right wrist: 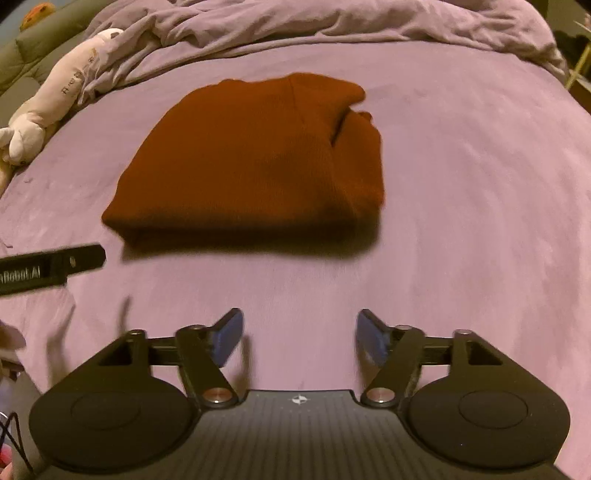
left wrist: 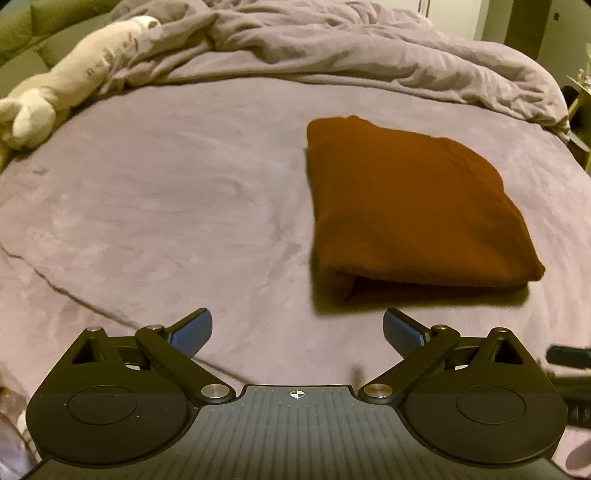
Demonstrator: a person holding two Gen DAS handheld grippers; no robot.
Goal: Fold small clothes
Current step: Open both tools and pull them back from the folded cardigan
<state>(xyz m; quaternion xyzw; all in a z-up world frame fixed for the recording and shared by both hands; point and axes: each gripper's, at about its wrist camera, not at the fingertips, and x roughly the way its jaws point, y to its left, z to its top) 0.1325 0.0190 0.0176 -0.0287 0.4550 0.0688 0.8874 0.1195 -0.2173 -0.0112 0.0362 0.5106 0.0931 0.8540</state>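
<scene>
Lilac bedding covers the whole surface, a smooth mauve sheet [left wrist: 184, 206] stretched flat in front and a rumpled duvet [left wrist: 332, 48] of the same colour heaped along the far edge.

On the flat part of the sheet lies the rust-brown garment [left wrist: 410, 206], folded into a thick, roughly rectangular bundle of several layers. Its knit looks soft and slightly ribbed. The near edge is a rounded fold that casts a dark shadow on the sheet, and in the right wrist view the garment [right wrist: 251, 158] shows a tucked flap or sleeve end at its far right corner (a small dark slit marks where that layer overlaps). Its outline is a little blurred in both views.

Nearer than the bundle and not touching it, the left gripper [left wrist: 297, 332] hovers with its blue-padded fingers spread wide, nothing between them. The right gripper [right wrist: 299, 338] likewise stands released over bare sheet, fingers apart and empty. In the right wrist view the black, lettered side of the left gripper juts in from the left edge, just beside the garment's near left corner.

Toward the far left edge of the bed, a long cream plush toy [left wrist: 70, 81] lies against the duvet, with an olive-green cushion [left wrist: 26, 22] behind it.
</scene>
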